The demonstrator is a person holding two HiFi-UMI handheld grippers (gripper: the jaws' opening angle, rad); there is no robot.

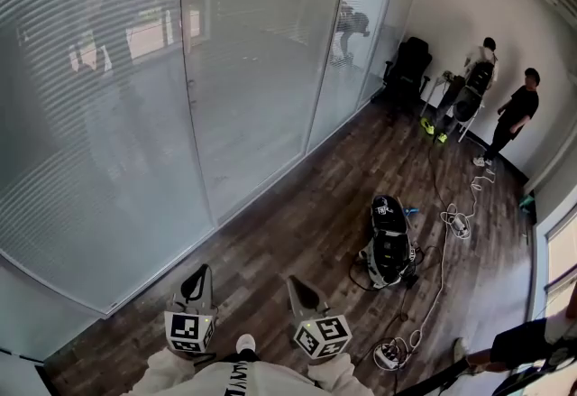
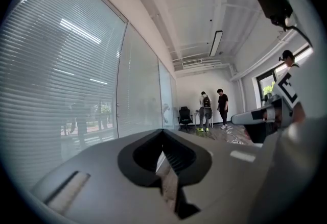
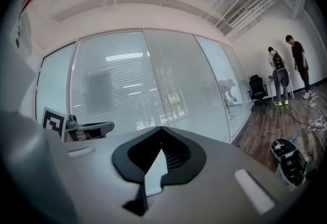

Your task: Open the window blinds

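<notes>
Seen from above, a person stands on a dark wood floor [image 1: 297, 223] beside a long glass wall. The window blinds [image 1: 81, 115] fill the wall's left panels. Their fine horizontal slats are closed, and they are well apart from both tools.

The left hand-held gripper [image 1: 200, 270] and the right hand-held gripper [image 1: 294, 280] point level, side by side, close to the person's body. Each one's own view shows its jaws brought together at the tips, with nothing between them and nothing touched.

The task appears to be at its approach stage, with the blinds not yet reached. No cord, wand or knob can be made out, so the next move likely calls for closing in on the wall and finding that control.

To the right, a black bag [image 1: 389, 241] and cables lie on the floor, and two people [image 1: 514, 115] stand far off.
</notes>
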